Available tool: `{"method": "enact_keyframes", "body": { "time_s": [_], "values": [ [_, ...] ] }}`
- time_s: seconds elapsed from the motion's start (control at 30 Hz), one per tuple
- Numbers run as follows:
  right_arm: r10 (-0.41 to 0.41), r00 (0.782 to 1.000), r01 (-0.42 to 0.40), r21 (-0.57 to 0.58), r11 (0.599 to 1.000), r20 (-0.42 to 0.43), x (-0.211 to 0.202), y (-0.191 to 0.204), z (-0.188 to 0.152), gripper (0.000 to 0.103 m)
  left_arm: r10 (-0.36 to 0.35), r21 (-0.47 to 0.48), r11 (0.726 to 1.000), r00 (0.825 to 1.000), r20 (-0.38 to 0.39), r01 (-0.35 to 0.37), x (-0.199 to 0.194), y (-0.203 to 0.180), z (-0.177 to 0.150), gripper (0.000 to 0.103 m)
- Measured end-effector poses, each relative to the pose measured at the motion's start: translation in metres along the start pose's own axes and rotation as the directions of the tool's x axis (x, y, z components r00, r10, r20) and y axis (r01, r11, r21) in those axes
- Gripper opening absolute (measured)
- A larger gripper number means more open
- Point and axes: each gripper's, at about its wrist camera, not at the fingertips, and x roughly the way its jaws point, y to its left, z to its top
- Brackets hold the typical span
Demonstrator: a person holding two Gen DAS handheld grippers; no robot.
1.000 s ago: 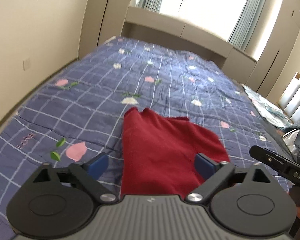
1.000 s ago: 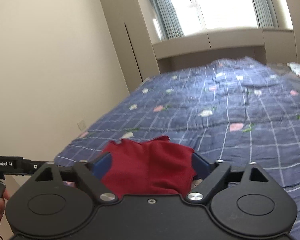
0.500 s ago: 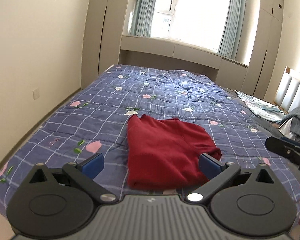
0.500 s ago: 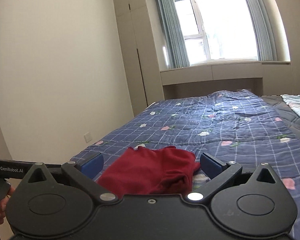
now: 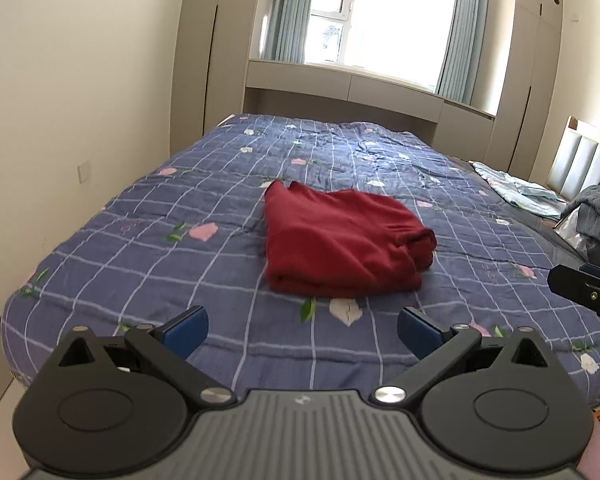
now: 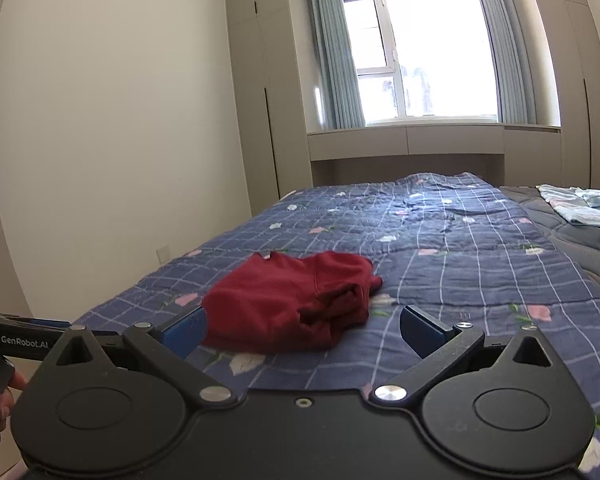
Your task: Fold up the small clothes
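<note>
garment (image 5: 340,240): red, folded in a thick stack on the bed (image 5: 140,248); at 12 o'clock from both tongs, near the foot edge
left tongs (image 5: 302,326): spread wide, empty; clear of the cloth
right tongs (image 6: 304,330): spread wide, empty; left pad near the stack's near edge, contact unclear
loose end: bunched roll at the stack's 3 o'clock side; likely to spring open, soft quilt gives no firm base
snag risk: a pad brushing the near edge could drag the top layer askew
next: blue cloth (image 6: 580,204) at 2 o'clock, well apart
</note>
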Motion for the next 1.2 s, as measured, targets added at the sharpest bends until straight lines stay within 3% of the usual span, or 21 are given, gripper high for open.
{"method": "enact_keyframes", "body": {
  "time_s": [1.2],
  "values": [
    [0.012,1.0,-0.012,0.0,1.0,-0.002,-0.006,0.002,-0.005,0.102,0.022,-0.014,1.0,1.0,0.014,-0.021,-0.015,0.006,-0.003,0.103]
  ]
}}
